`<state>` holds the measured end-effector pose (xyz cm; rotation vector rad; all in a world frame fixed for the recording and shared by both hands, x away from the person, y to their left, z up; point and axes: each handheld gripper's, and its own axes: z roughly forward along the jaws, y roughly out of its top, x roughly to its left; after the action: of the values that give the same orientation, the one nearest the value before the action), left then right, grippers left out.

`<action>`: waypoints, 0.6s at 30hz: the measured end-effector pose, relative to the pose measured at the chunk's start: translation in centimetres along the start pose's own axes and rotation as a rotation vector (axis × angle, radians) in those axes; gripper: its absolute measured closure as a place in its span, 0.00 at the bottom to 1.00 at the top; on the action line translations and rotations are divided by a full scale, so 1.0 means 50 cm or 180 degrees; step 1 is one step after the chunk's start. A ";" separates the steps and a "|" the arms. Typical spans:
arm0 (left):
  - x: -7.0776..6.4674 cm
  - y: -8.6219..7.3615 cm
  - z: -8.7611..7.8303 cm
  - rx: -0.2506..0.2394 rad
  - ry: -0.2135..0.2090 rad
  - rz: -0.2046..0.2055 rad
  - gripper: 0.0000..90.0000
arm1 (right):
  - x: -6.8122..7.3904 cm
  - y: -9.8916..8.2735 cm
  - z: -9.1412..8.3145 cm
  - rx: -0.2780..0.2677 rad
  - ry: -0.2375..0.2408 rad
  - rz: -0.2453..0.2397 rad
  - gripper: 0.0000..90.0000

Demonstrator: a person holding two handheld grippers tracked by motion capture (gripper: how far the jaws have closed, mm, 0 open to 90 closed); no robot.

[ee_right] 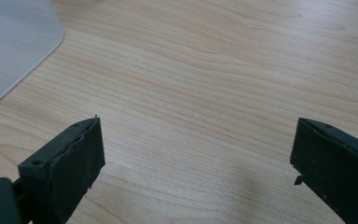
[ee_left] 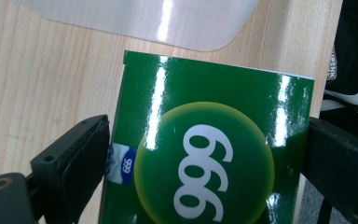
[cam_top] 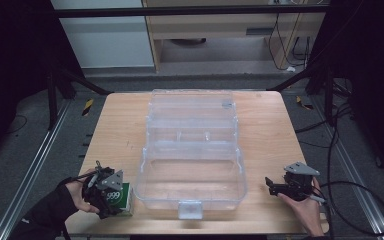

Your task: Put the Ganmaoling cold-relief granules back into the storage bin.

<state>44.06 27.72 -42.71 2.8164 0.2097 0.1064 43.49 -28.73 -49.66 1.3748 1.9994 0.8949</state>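
A green box with a white "999" on it lies at the table's front left corner, just left of a clear plastic case. My left gripper is shut on it. In the left gripper view the green box sits between the two jaws, and both touch its sides. My right gripper hovers near the table's front right, pointing left toward the case. In the right gripper view, that gripper is open, with bare wood between its jaws.
The clear case stands open in the middle of the wooden table, with its lid folded back and a latch at its front. A rounded corner of the case lies beyond the green box, and another corner of the case sits left of the right gripper.
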 end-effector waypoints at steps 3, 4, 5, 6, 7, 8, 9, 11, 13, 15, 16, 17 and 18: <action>0.002 -0.002 0.007 0.0000 -0.0024 0.0000 0.08 | 0.000 0.000 0.001 0.0011 0.0001 -0.0010 0.04; 0.002 -0.002 0.010 -0.0004 -0.0029 -0.0011 0.08 | 0.001 0.000 0.002 0.0016 0.0000 -0.0020 0.04; 0.002 -0.003 0.012 -0.0009 -0.0040 -0.0018 0.08 | 0.001 0.000 0.002 0.0016 0.0000 -0.0020 0.04; 0.002 -0.003 0.014 -0.0016 -0.0055 -0.0034 0.08 | 0.001 0.000 0.002 0.0021 0.0006 -0.0018 0.04; 0.003 -0.003 0.015 -0.0025 -0.0061 -0.0025 0.09 | 0.002 0.000 0.002 0.0028 0.0010 -0.0016 0.04; 0.004 -0.003 0.015 -0.0020 -0.0068 -0.0013 0.09 | 0.002 0.000 0.002 0.0028 0.0010 -0.0016 0.04; 0.005 -0.004 0.015 -0.0025 -0.0077 -0.0019 0.09 | 0.001 -0.001 0.003 0.0032 0.0002 -0.0028 0.04; 0.005 -0.005 0.016 -0.0040 -0.0089 -0.0057 0.10 | 0.001 -0.001 0.003 0.0036 0.0004 -0.0027 0.04; 0.006 -0.005 0.016 -0.0043 -0.0086 -0.0028 0.11 | 0.002 -0.001 0.003 0.0047 0.0014 -0.0029 0.04; 0.006 -0.005 0.016 -0.0045 -0.0092 -0.0035 0.12 | 0.002 -0.001 0.003 0.0051 0.0019 -0.0025 0.04; 0.005 -0.005 0.015 -0.0040 -0.0104 -0.0058 0.12 | 0.002 -0.001 0.003 0.0052 0.0023 -0.0026 0.04; 0.005 -0.005 0.015 -0.0040 -0.0104 -0.0058 0.12 | 0.002 -0.001 0.003 0.0052 0.0023 -0.0026 0.04; 0.006 -0.005 0.015 -0.0032 -0.0110 -0.0064 0.12 | 0.002 -0.001 0.003 0.0053 0.0024 -0.0025 0.04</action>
<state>44.38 27.76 -43.47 2.8030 0.2289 0.0538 43.56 -28.60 -49.79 1.3738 2.0209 0.8829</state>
